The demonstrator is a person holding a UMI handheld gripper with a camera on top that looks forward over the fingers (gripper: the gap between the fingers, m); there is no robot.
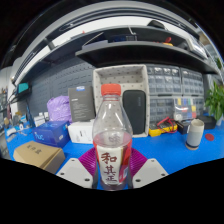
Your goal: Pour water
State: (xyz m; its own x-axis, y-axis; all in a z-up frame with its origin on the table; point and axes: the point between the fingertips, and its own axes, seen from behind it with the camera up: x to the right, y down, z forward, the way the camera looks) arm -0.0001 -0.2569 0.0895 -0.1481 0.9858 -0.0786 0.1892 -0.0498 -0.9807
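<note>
A clear plastic water bottle (111, 130) with an orange-red cap and a white label bearing red characters stands upright between my fingers. Both pink pads press against its lower sides, so my gripper (111, 170) is shut on it. The bottle appears lifted above the blue table (160, 150). A grey metal cup (194, 132) stands on the table to the right, beyond the fingers.
A white pegboard panel (150, 95) stands behind the bottle. To the left lie a cardboard box (38, 155), a blue box (48, 133) and a purple bag (60, 108). A green plant (215, 100) stands at the far right. Shelving runs overhead.
</note>
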